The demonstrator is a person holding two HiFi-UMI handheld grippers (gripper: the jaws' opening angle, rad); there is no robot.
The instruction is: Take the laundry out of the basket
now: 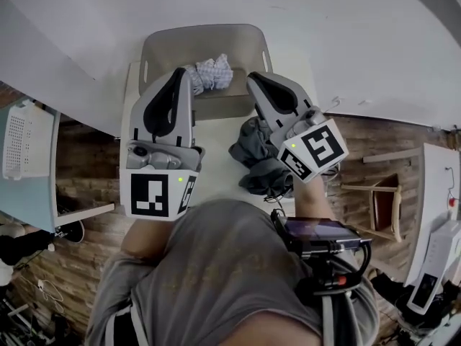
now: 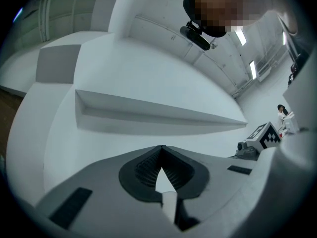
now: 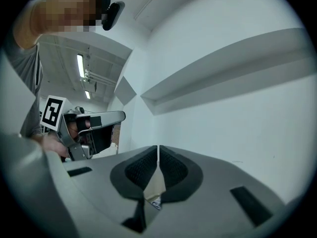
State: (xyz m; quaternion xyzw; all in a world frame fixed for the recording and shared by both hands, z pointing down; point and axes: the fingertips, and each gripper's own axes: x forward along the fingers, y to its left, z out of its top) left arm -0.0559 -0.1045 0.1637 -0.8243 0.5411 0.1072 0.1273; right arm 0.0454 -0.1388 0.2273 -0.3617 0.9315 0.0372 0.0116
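The basket (image 1: 202,29) sits at the upper centre of the head view, at the far end of a white table (image 1: 216,146). One checked cloth (image 1: 210,73) lies inside the basket, toward its near wall. A dark grey garment (image 1: 261,166) lies crumpled on the table below the basket, right of centre in the frame.

Left gripper (image 1: 184,73): held over the table at centre left of the head view, tip over the near edge of the basket, just beside the checked cloth. In the left gripper view its jaws are fully closed, pad against pad, with nothing between them. Only white wall and a ledge show beyond.

Right gripper (image 1: 252,78): held at centre right of the head view, tip at the basket's near right corner, body above the dark grey garment. In the right gripper view its jaws are together and grip nothing. The left gripper shows at the left of that view.
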